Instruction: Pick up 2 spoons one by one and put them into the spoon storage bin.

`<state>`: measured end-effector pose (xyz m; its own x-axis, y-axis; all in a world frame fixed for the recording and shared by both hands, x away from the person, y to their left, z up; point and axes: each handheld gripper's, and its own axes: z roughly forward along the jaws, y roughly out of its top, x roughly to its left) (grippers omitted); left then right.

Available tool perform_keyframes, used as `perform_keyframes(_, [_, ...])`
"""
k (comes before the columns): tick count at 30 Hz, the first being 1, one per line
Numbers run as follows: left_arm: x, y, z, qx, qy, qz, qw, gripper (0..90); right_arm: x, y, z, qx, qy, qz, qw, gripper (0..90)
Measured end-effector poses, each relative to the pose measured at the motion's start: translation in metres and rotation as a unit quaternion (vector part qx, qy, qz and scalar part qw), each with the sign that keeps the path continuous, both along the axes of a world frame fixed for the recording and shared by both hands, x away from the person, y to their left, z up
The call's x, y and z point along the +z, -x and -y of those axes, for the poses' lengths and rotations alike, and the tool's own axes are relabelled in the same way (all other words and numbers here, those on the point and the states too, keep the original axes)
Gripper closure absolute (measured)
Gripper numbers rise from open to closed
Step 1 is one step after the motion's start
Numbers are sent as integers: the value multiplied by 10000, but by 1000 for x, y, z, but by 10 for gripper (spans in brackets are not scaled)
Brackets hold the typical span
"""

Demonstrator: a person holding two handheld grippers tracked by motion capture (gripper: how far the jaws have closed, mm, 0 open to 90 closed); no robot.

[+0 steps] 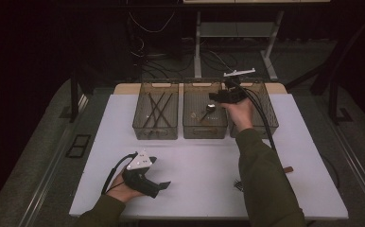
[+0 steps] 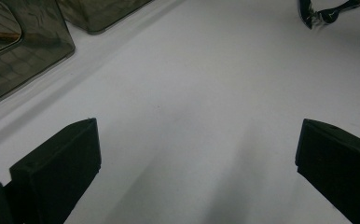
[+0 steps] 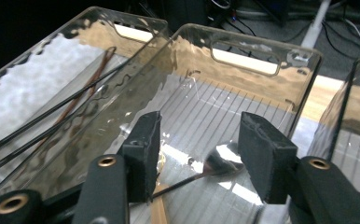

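Your right tongs [image 1: 217,97] hang over the middle bin [image 1: 205,130], and they are released, with the spoon [image 3: 218,165] lying loose on the bin floor just below them, so the spoon is now with its own kind. The sticks [image 1: 156,109] lie in the left bin [image 1: 155,131], so I think each bin is for one sort of thing. Your left tongs [image 1: 164,185] rest low on the white desk [image 1: 195,165], spread wide and holding nothing, near a fork [image 2: 325,14].
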<state>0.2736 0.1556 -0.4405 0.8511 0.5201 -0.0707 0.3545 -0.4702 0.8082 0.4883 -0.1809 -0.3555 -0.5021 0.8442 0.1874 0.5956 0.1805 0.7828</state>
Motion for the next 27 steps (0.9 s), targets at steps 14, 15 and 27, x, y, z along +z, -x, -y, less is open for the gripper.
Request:
perform_keyframes(14, [0, -1, 0, 36, -64, -6, 10000, 0, 17, 50, 55, 388, 1, 435, 9983, 412])
perform_keyframes(15, [-1, -1, 0, 38, -78, -7, 10000, 0, 17, 54, 59, 417, -5, 442, 9982, 413])
perform_keyframes(27, [-1, -1, 0, 75, -98, -19, 9999, 0, 1, 113, 97, 825, 229, 214, 9961, 565])
